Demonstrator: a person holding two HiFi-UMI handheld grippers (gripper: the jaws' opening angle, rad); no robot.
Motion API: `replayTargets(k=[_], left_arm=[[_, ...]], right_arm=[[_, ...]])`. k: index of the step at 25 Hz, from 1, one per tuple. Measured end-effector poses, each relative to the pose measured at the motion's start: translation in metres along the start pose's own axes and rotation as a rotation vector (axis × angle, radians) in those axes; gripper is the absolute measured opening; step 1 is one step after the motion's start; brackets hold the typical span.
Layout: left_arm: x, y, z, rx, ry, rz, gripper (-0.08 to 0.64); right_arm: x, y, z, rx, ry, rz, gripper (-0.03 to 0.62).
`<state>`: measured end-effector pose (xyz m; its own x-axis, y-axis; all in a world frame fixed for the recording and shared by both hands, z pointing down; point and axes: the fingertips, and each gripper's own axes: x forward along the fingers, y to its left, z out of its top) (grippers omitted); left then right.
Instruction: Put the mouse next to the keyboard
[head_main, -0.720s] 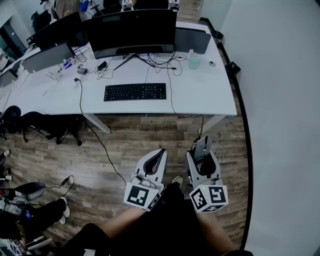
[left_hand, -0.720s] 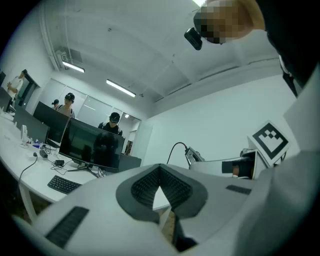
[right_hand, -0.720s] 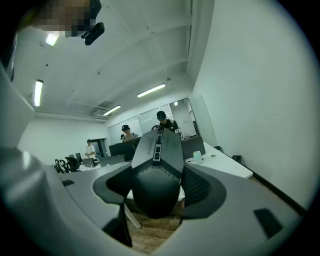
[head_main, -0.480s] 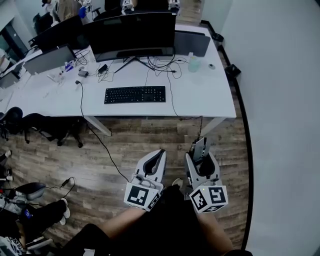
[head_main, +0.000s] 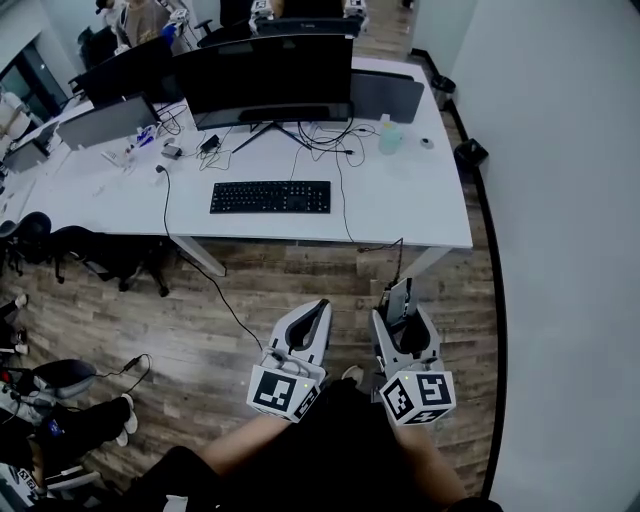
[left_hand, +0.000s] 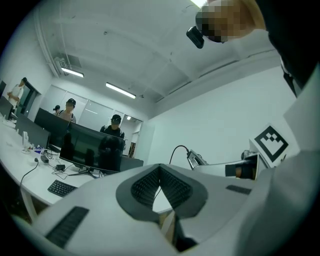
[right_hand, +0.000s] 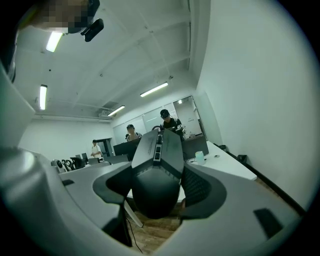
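A black keyboard (head_main: 270, 196) lies on the white desk (head_main: 400, 205) in front of a wide monitor (head_main: 262, 75). My right gripper (head_main: 404, 306) hangs over the wooden floor, well short of the desk, shut on a dark grey mouse (right_hand: 157, 170) that stands up between its pads (right_hand: 196, 187). The mouse (head_main: 400, 297) shows at the jaw tips in the head view. My left gripper (head_main: 312, 322), beside the right one, is shut with nothing in it; its pads (left_hand: 147, 185) meet at the tips.
Cables (head_main: 330, 135) run over the desk behind the keyboard, with a clear bottle (head_main: 389, 132) to the right. A cord (head_main: 200, 280) trails from the desk across the floor. An office chair (head_main: 95, 250) stands at the left. People (right_hand: 167, 120) stand beyond the monitors.
The desk has slid slightly down in the head view as the view shifted. Both grippers hold the same place, the mouse still in the right one.
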<state>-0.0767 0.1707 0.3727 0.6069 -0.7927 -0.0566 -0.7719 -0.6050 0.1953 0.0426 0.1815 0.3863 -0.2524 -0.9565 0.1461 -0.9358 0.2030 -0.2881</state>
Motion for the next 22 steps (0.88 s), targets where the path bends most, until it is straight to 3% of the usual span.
replayTargets(k=[6, 17, 22], left_arm=[[0.024, -0.022, 0.007, 0.103, -0.016, -0.011, 0.003], [0.064, -0.041, -0.008, 0.096, -0.025, 0.089, 0.003], [0.07, -0.046, -0.004, 0.088, -0.043, 0.092, 0.003]], right_arm=[[0.008, -0.024, 0.012, -0.033, 0.01, 0.024, 0.305], [0.018, -0.081, 0.026, -0.063, 0.003, 0.069, 0.304], [0.024, -0.093, 0.024, -0.031, 0.016, 0.088, 0.305]])
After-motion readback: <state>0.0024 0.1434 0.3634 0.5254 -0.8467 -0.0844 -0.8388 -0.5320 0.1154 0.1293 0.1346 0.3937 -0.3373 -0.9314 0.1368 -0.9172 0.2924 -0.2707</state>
